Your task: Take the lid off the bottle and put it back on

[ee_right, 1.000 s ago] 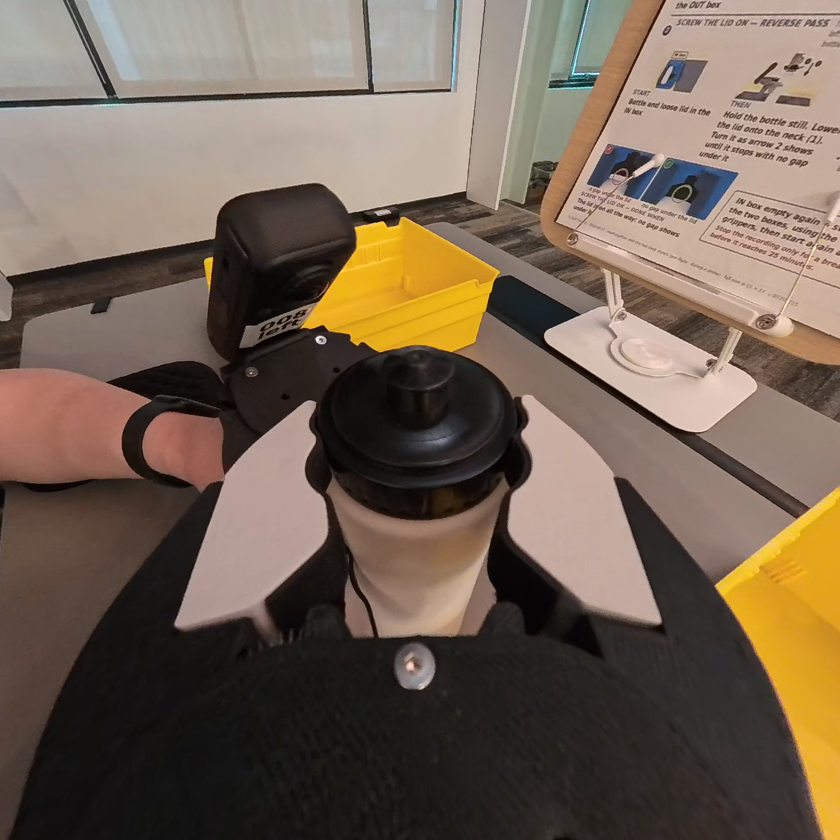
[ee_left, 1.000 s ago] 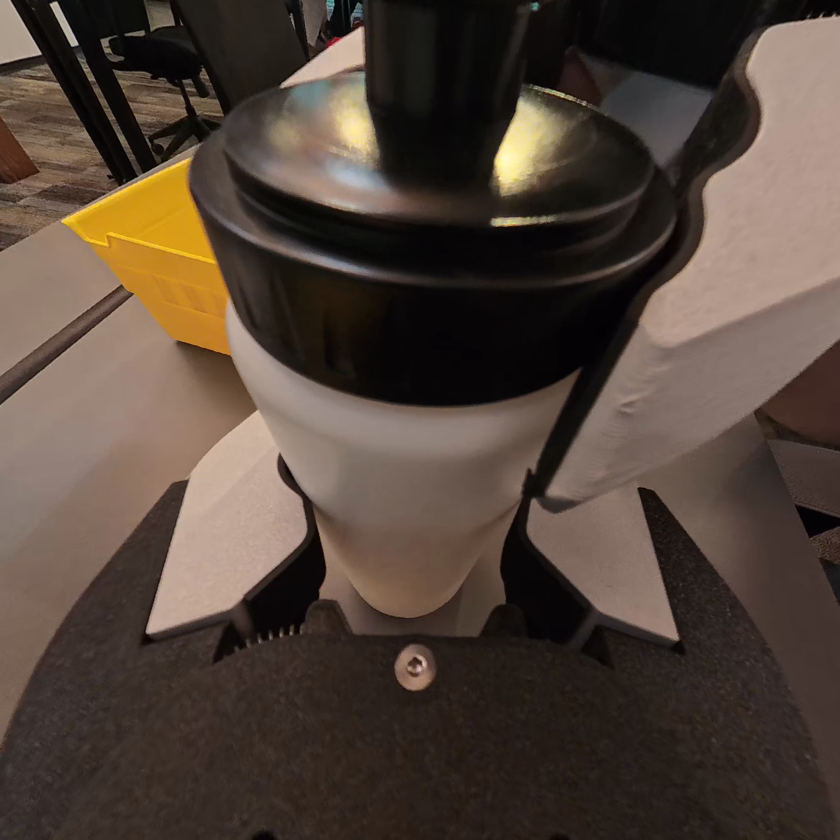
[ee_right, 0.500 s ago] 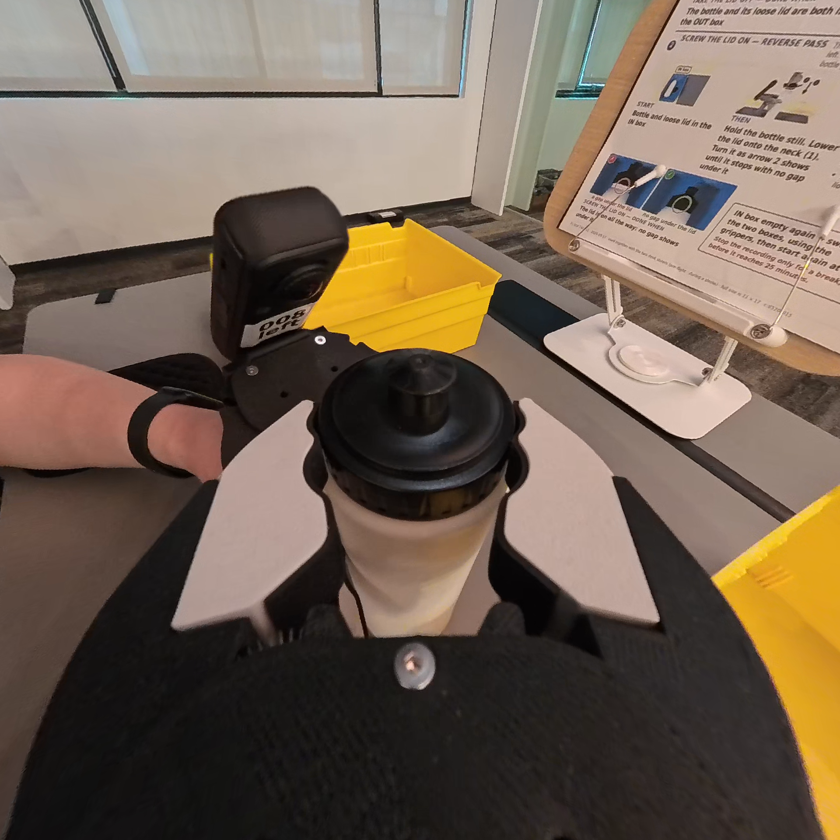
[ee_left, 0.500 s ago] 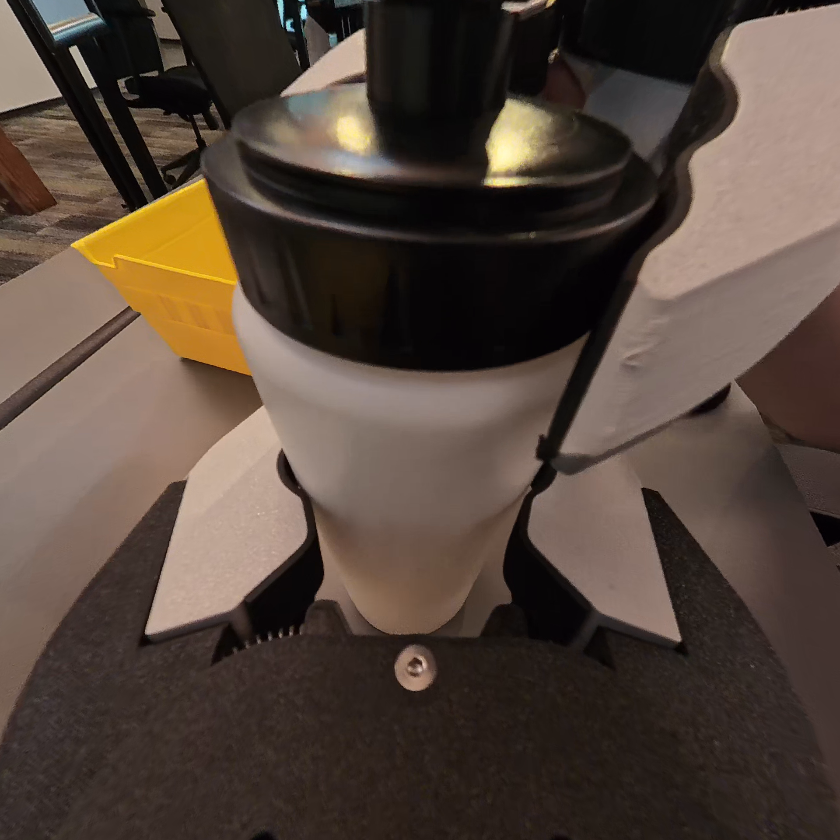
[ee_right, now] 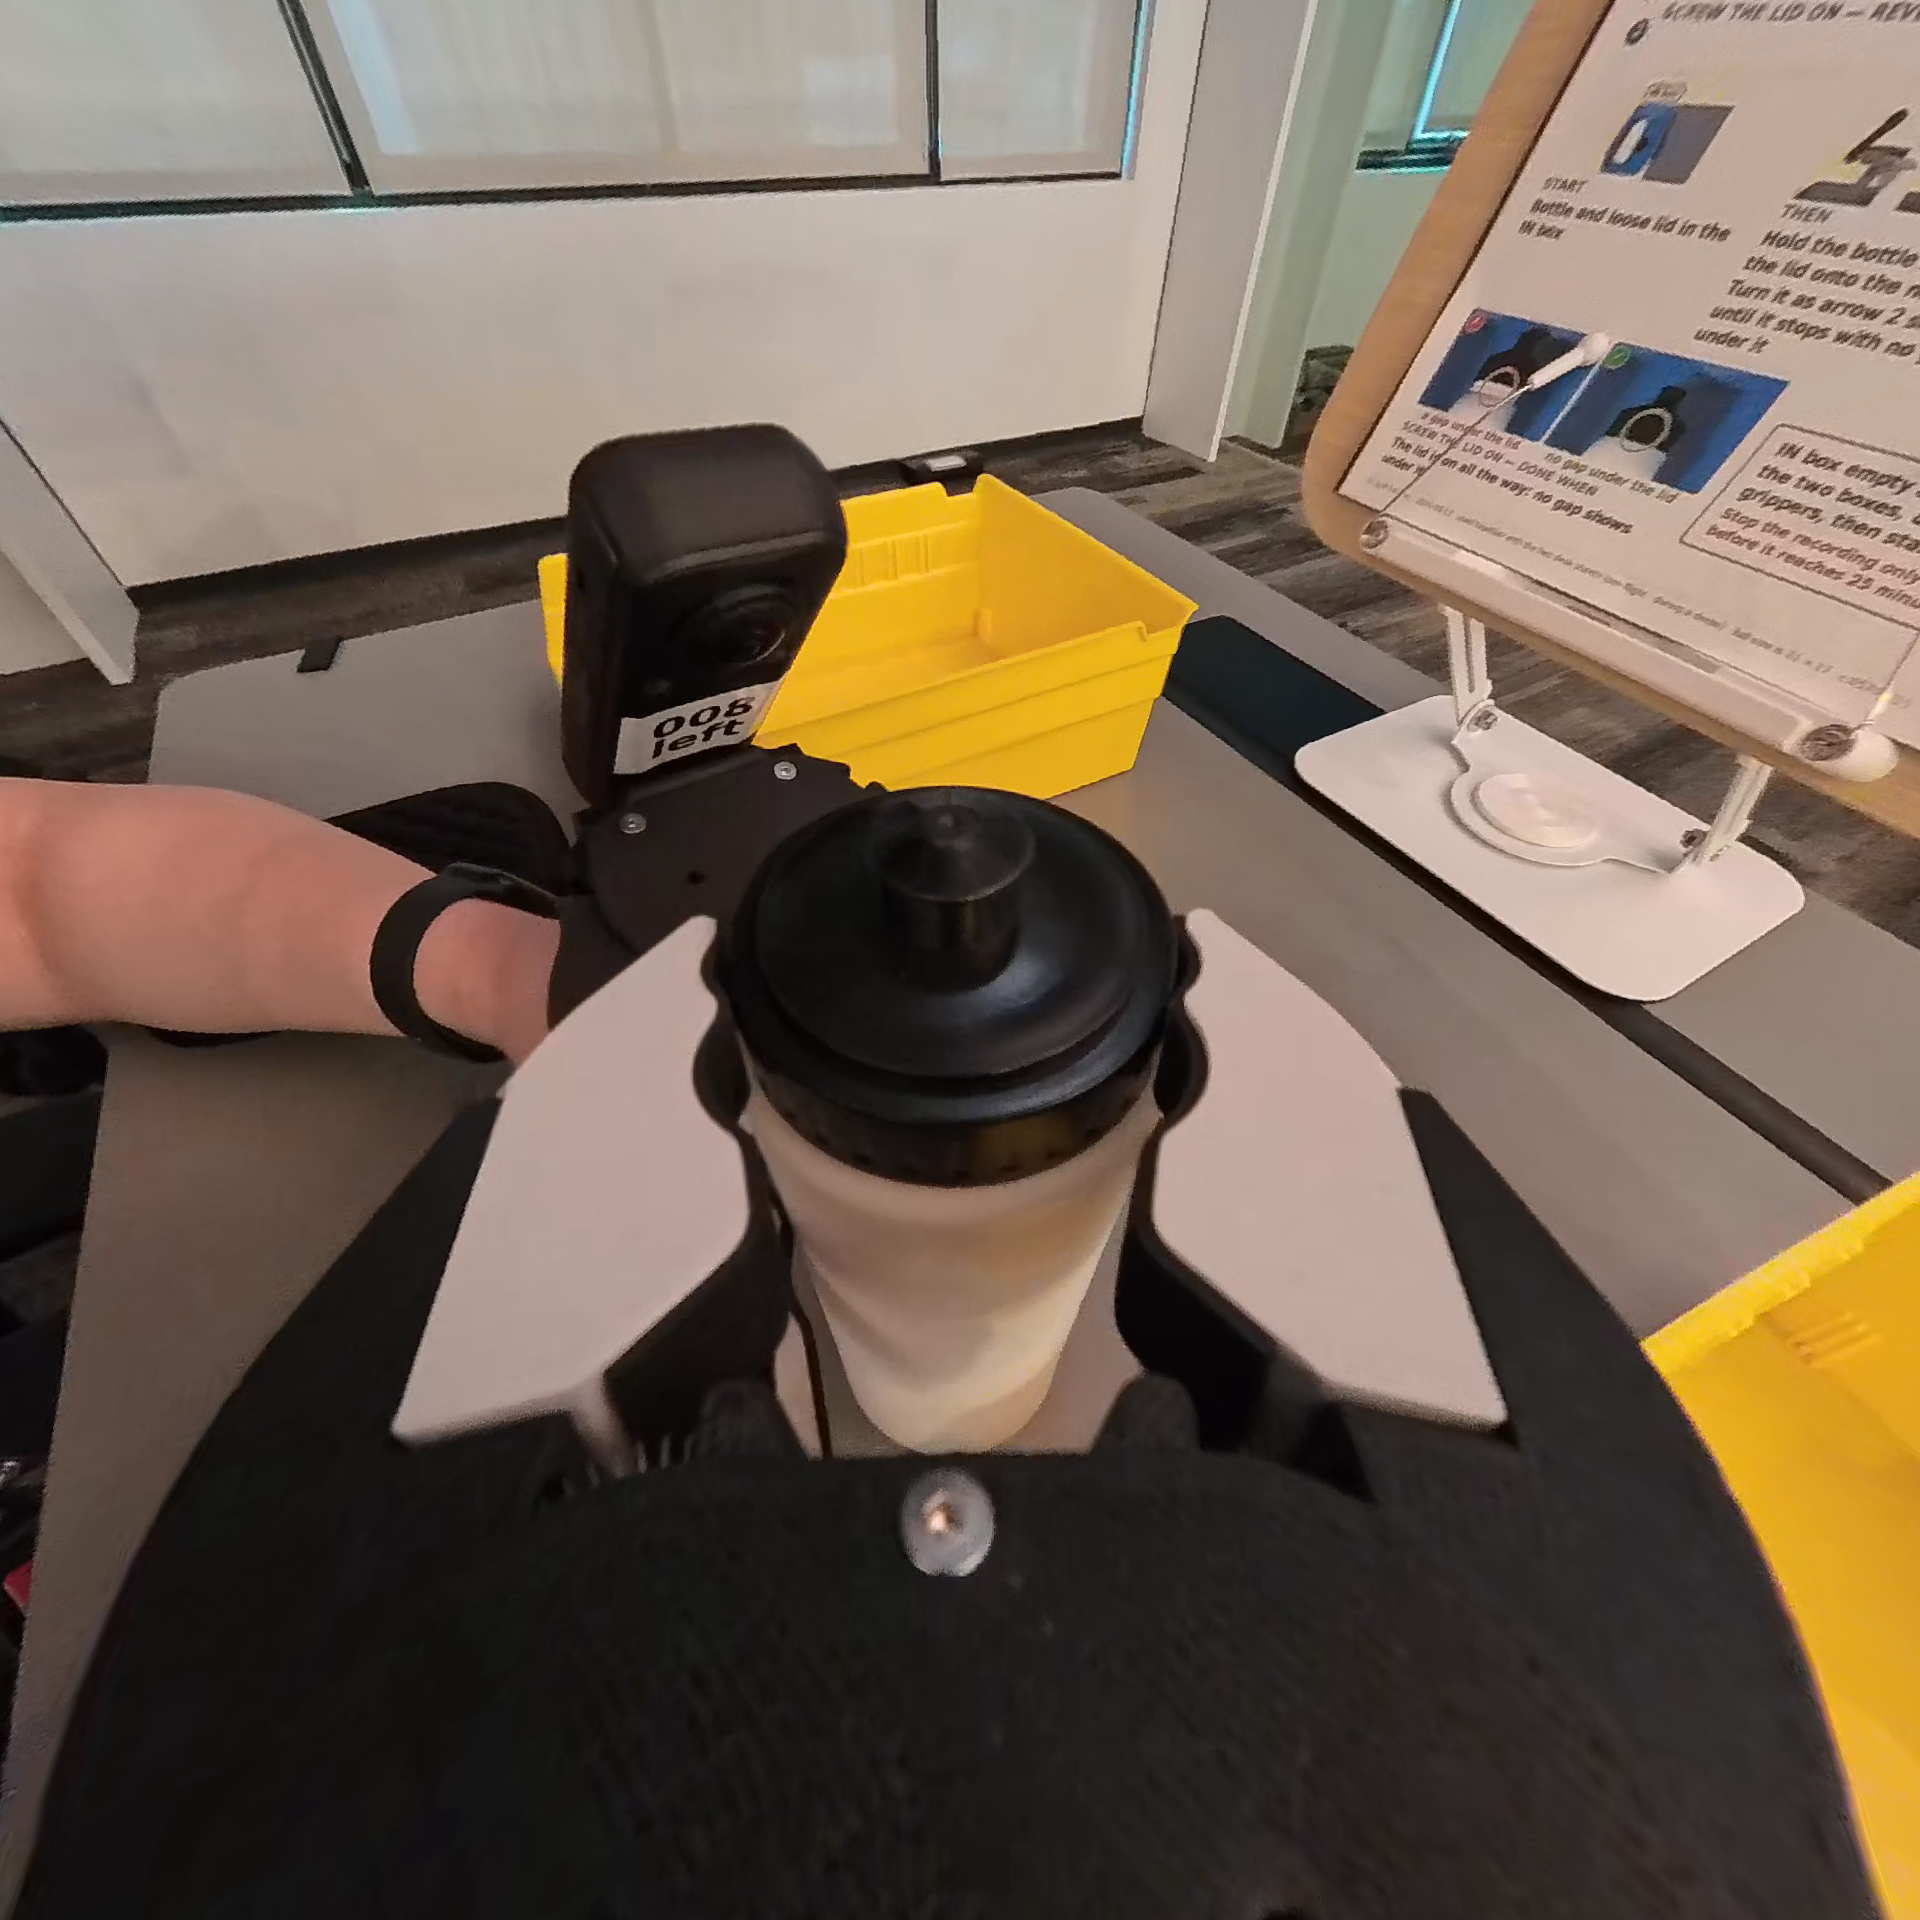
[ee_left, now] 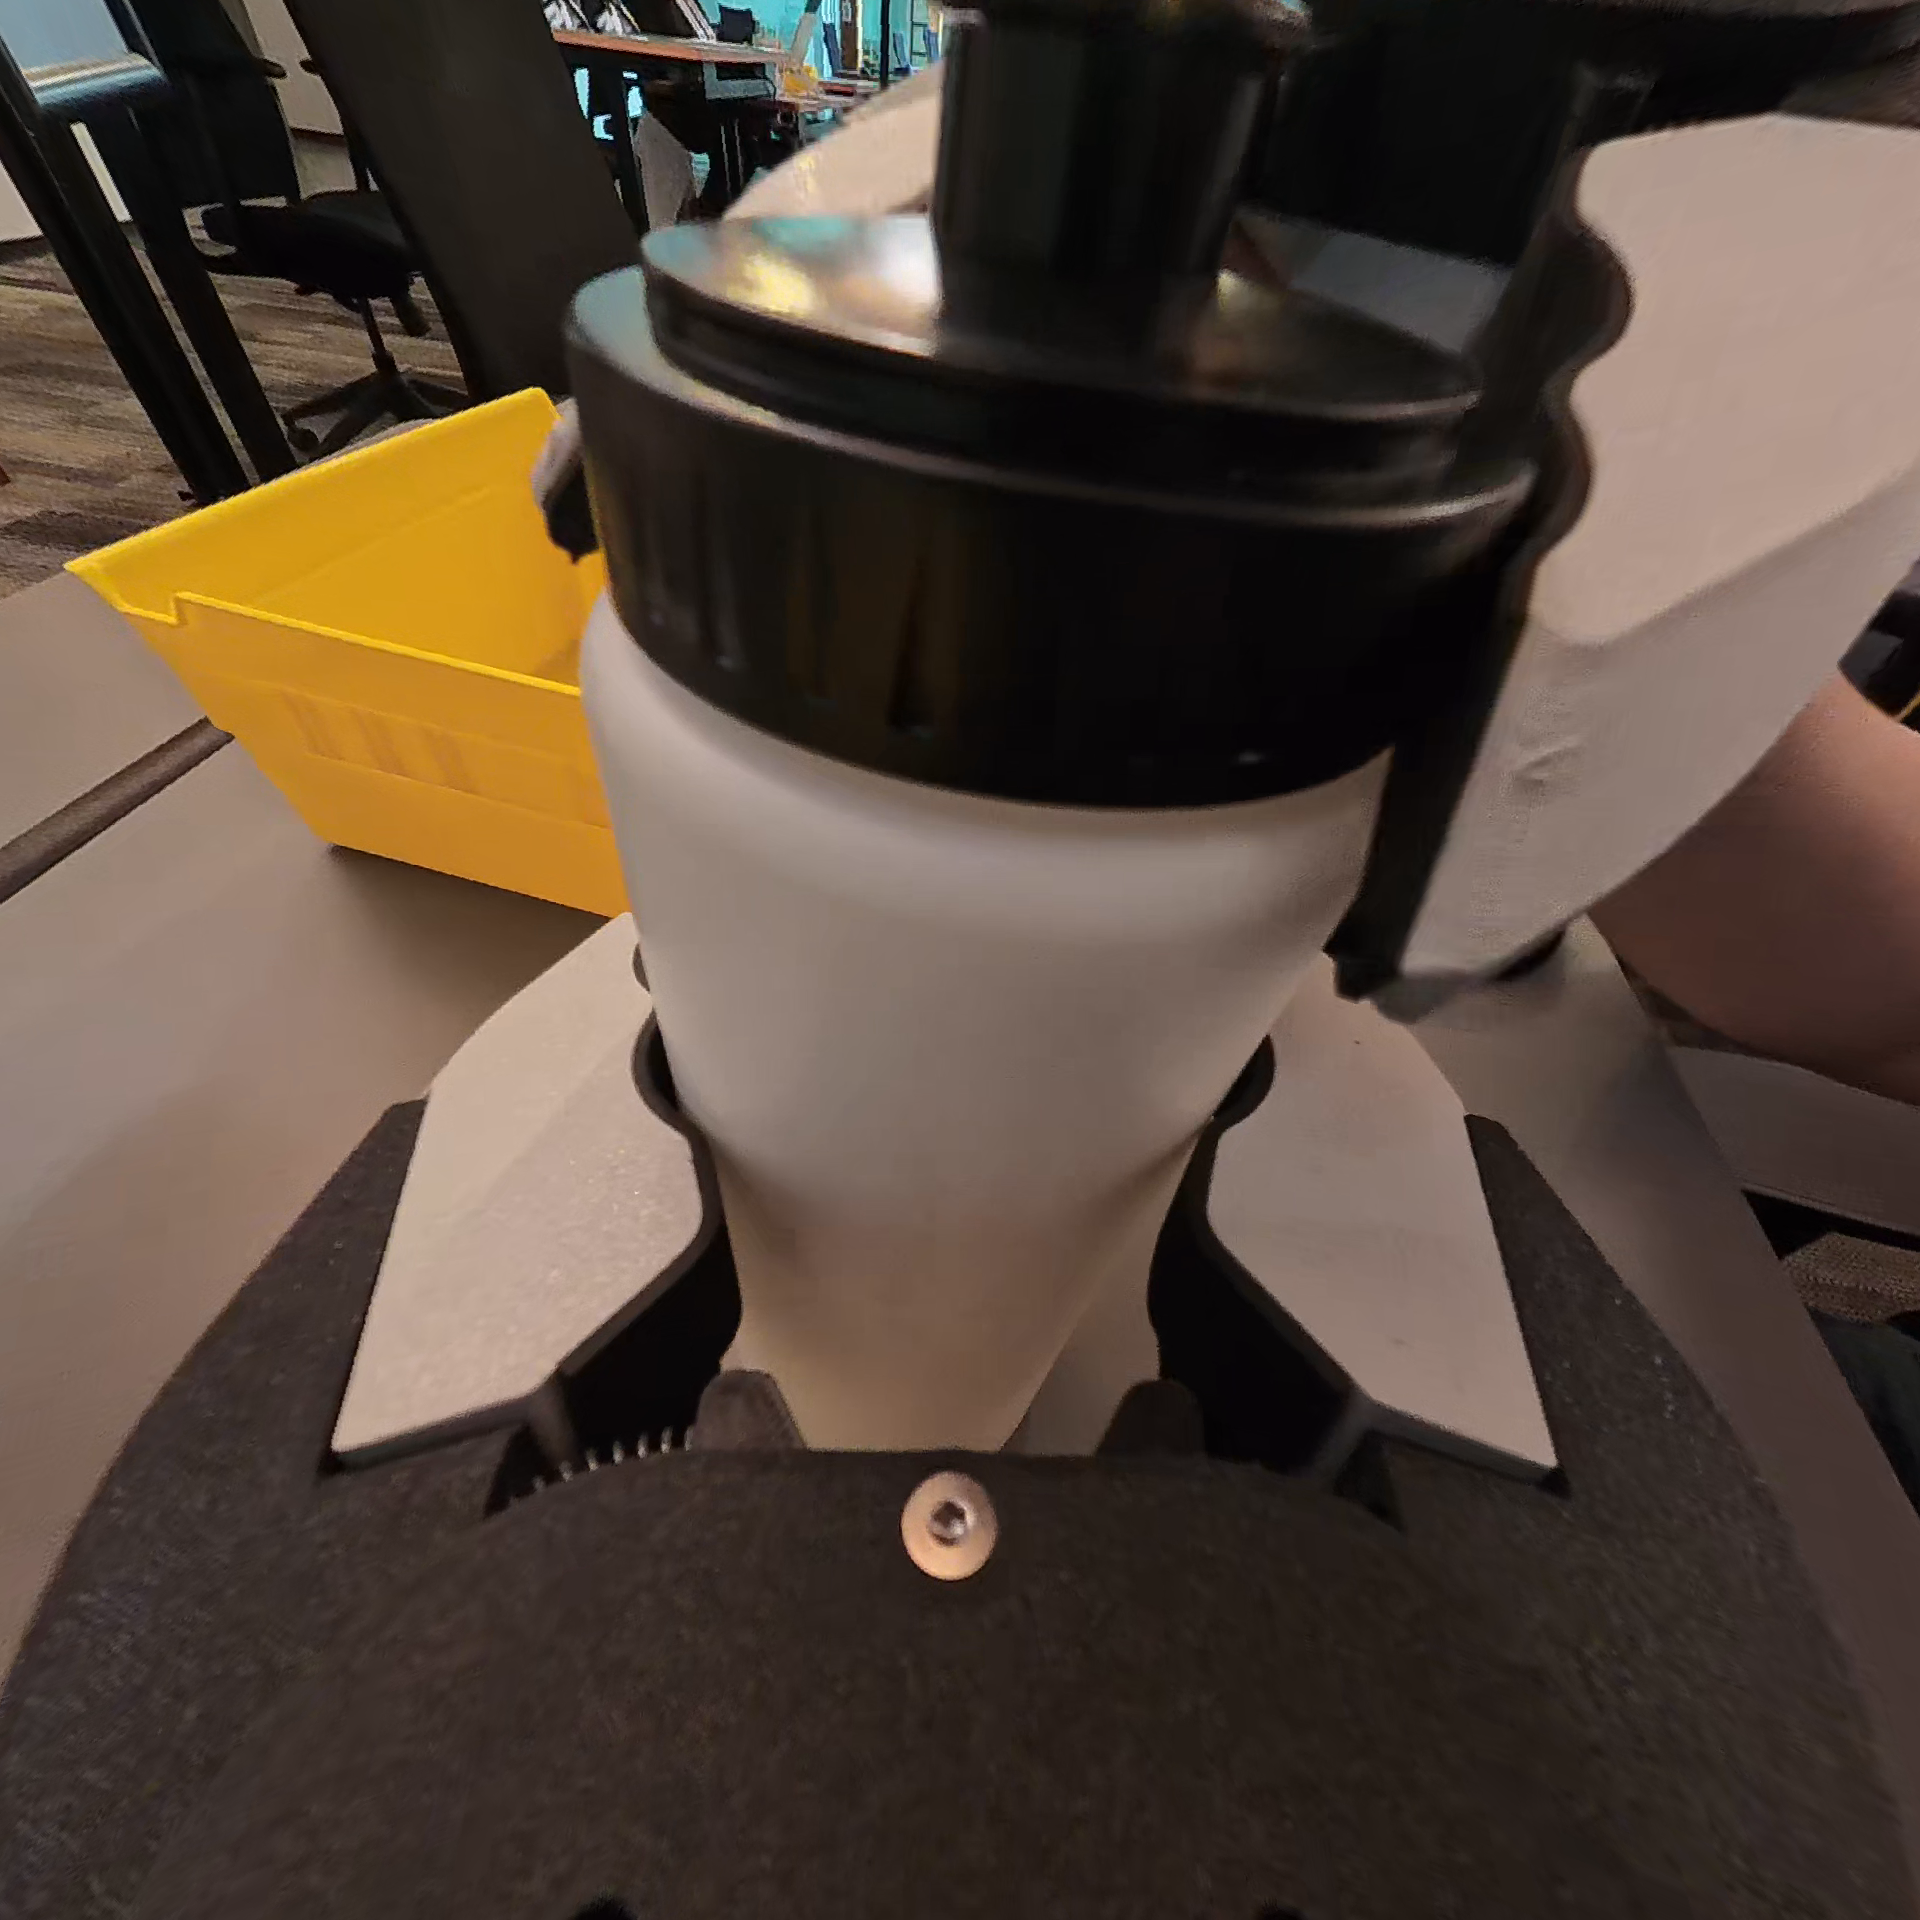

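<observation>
- The bottle (ee_left: pixel 956 1039) is white with a broad black ribbed lid (ee_left: pixel 1018 582) and a black spout, standing upright above the grey table (ee_left: pixel 208 997).
- The left gripper (ee_left: pixel 956 1164) clamps the bottle's lower body.
- The right gripper (ee_right: pixel 951 1029) grips the lid's rim; the seam looks closed, though blurred.

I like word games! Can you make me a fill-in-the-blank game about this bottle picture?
1. The round black plastic lid sits ____ the white plastic bottle.
2. The right claw is shut on the ____.
3. The left claw is shut on the ____.
4. The open plastic bin behind the bottle is ____.

Missing words: on; lid; bottle; yellow
</observation>
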Tool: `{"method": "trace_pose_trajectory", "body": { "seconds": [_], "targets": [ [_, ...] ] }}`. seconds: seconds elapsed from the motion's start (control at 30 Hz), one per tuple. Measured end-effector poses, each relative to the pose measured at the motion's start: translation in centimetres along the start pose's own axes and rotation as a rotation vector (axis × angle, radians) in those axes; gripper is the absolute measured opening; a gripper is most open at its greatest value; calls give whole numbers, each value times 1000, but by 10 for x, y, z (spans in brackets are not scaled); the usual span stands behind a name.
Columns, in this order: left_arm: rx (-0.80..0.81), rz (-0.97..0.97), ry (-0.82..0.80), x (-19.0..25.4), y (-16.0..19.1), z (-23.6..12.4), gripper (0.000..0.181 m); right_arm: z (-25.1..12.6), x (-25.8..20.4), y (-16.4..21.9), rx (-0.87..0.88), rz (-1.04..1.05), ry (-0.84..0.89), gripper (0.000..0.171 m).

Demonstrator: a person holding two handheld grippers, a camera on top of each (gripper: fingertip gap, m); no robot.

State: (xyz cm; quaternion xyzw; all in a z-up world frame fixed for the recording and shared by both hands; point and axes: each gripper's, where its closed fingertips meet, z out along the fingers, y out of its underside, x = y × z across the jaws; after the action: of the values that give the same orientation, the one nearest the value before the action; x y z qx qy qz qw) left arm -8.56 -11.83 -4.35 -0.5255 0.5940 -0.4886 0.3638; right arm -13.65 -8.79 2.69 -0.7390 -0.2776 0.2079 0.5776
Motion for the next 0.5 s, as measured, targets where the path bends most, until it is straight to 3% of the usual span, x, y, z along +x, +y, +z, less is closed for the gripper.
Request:
{"method": "trace_pose_trajectory", "body": {
  "seconds": [0.33, 0.43, 0.5],
  "targets": [
    [-6, 11, 17, 2, 2, 1, 102, -2, -2, 0, 10, 7, -11, 78],
    [-53, 26, -7, 1, 8, 4, 115, 0, -3, -1, 23, 20, -23, 78],
    [-51, 41, -12, 1, 8, 5, 113, 0, -3, -1, 22, 25, -30, 78]
  ]
}}
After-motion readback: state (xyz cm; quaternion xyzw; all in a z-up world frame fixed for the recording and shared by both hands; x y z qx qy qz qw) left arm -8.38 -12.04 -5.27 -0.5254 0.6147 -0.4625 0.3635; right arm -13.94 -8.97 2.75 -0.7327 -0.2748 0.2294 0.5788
